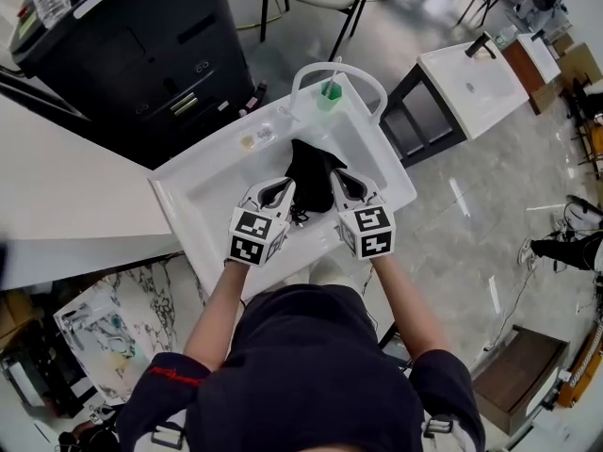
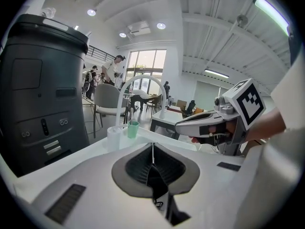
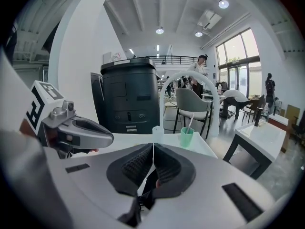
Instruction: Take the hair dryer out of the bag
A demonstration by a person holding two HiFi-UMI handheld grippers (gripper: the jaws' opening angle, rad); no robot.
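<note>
My left gripper is at 9 o'clock from the black bag. Its jaws are squeezed tight. In the left gripper view I see black cloth pinched low between them, so I think it has the bag's edge.

The bag lies in the sunk middle part of the white counter. A green cup stands at 12 o'clock, past the bag and apart from it.

My right gripper is at 3 o'clock from the bag. Its jaws are clenched too, with black cloth caught between them.

I cannot see the hair dryer. I think it is hidden inside the bag.

Here is what could go wrong. The cloth is thin and soft, so it could slip out of the jaws if I tug hard. If I pull up and not apart, the whole bag may lift with the dryer stuck inside. A cord could also catch on the opening. If the bag slides toward 12 o'clock, it might bump the cup.

The bag is long from 6 o'clock to 12 o'clock, and I hold the 6 o'clock end. The dryer may lie along that line. I cannot tell which way it points.
</note>
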